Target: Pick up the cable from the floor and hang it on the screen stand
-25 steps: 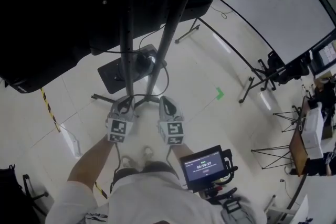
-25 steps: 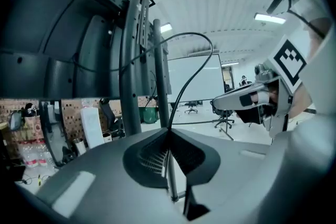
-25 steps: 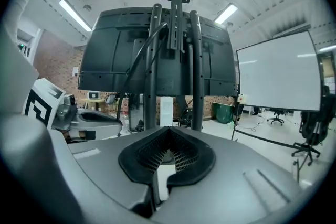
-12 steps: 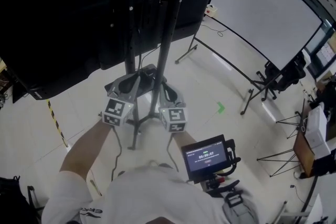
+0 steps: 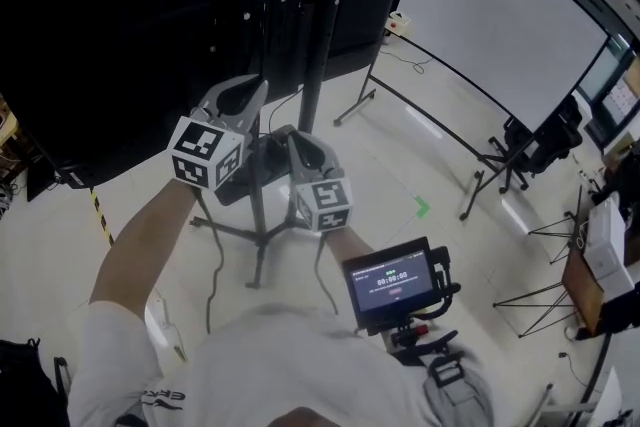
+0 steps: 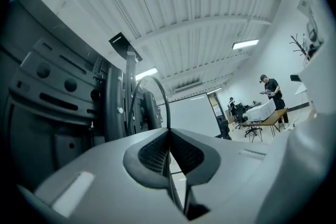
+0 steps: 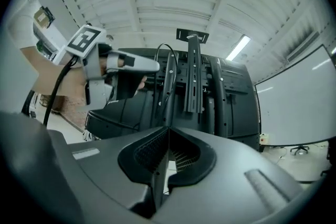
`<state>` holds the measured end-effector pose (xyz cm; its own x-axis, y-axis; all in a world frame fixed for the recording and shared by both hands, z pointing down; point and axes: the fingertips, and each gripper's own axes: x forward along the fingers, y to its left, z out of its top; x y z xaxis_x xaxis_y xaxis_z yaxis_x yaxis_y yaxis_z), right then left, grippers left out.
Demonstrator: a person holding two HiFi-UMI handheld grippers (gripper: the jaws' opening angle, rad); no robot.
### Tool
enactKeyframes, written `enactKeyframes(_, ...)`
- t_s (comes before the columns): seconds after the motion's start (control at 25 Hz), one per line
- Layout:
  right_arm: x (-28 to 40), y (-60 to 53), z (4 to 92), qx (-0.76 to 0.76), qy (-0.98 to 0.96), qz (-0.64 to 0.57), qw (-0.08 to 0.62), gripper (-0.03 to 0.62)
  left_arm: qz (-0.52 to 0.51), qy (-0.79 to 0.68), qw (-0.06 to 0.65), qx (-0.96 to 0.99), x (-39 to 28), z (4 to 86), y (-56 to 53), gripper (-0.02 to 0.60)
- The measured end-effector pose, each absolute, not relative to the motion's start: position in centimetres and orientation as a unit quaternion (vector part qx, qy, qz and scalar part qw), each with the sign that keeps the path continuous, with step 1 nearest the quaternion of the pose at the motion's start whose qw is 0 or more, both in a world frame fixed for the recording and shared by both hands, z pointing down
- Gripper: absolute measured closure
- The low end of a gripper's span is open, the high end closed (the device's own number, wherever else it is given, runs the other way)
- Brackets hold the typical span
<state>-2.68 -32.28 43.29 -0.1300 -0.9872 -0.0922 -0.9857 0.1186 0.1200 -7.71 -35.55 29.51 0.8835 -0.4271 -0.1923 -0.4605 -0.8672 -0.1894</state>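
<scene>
Now | cable (image 6: 165, 98) arcs up between my two grippers, near the screen stand (image 5: 318, 35), not yet hung | left gripper (image 6: 169, 136) clamps it; right gripper (image 7: 168, 134) pinches it, jaws starting to open | risk: it slips free and drops to the floor (image 5: 440, 165).

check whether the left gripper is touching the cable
Touching. The left gripper view shows the left gripper with its jaws closed together on the thin black cable, which arches up out of them.
</scene>
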Motion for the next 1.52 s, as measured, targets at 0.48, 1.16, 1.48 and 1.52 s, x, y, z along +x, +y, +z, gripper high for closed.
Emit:
enactKeyframes(0.48, -6.1, -35.9, 48.8, 0.614, -0.785, -0.033, 0.067, 0.435, 0.13, 0.222, 0.103, -0.961, -7.5, 18.0, -35.8, 0.571)
enactKeyframes(1.16, -5.5, -38.6, 54.5, 0.639, -0.758, -0.006, 0.127, 0.545, 0.166, 0.214, 0.104, -0.957, -9.3, 13.2, -34.9, 0.571)
enactKeyframes(1.48, -0.8, -38.3, 52.4, 0.682, -0.719, -0.012, 0.132, 0.571, 0.17, 0.252, 0.124, -0.945, -13.8, 13.7, -37.1, 0.571)
enactKeyframes(1.52, 0.7, -38.1, 51.7, 0.692, -0.71, -0.016, 0.13, 0.572, 0.171, 0.258, 0.124, -0.943, -14.5, 14.0, -37.5, 0.571)
